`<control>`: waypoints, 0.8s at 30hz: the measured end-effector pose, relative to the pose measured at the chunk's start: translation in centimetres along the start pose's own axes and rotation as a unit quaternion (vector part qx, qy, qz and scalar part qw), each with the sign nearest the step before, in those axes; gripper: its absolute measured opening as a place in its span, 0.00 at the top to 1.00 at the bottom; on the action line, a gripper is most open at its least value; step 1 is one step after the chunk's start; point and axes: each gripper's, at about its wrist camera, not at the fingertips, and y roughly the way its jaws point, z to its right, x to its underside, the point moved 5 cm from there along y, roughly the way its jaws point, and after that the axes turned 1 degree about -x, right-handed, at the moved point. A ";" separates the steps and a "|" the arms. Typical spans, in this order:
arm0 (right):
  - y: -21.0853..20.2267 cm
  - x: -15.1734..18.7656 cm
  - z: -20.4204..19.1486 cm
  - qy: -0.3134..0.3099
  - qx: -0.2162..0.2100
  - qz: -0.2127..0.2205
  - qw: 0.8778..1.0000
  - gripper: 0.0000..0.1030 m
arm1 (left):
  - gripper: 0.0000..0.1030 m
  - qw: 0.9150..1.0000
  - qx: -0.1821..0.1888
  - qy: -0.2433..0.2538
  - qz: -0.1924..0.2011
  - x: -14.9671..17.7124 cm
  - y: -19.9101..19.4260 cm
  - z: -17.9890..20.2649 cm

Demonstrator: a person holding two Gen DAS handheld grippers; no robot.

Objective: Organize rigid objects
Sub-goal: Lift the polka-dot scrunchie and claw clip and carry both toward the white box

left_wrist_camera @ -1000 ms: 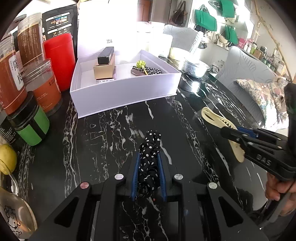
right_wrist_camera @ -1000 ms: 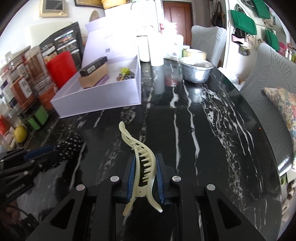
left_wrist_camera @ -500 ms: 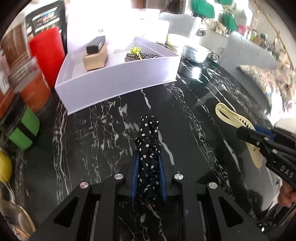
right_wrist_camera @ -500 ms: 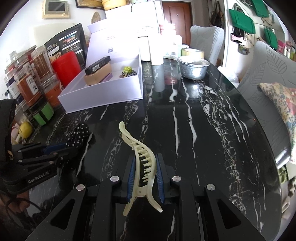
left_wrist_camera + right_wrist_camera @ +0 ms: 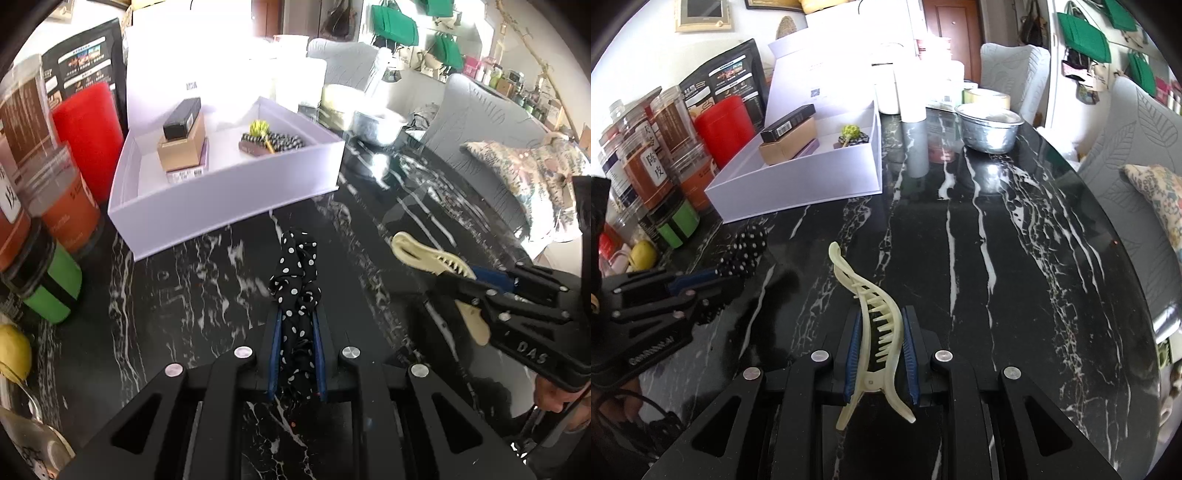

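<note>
Hair clip (image 5: 877, 325), cream plastic, sits pinched in the right gripper (image 5: 881, 350) above the table (image 5: 997, 258); the left gripper (image 5: 297, 354) squeezes a dotted scrunchie (image 5: 295, 291). Either could snag the box (image 5: 229, 199) wall and slip.

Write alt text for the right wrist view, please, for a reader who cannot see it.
The right hand-held gripper holds a cream hair claw clip above a black marble table. To the left, the left hand-held gripper holds a polka-dot scrunchie near an open white box.
</note>
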 end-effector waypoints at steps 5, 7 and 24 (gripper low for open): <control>-0.6 -0.7 -0.3 -0.006 -0.005 0.008 1.000 0.79 | 0.85 1.000 -0.001 0.002 0.015 -1.4 -1.0 -0.1; -1.0 -1.2 -0.6 -0.008 -0.007 0.011 1.000 0.79 | 0.85 1.000 -0.001 0.000 0.021 -2.0 -1.2 -0.2; -3.6 -6.1 -2.7 -0.047 -0.013 0.047 0.998 0.79 | 0.85 0.997 0.002 0.014 0.076 -7.5 -4.4 -0.3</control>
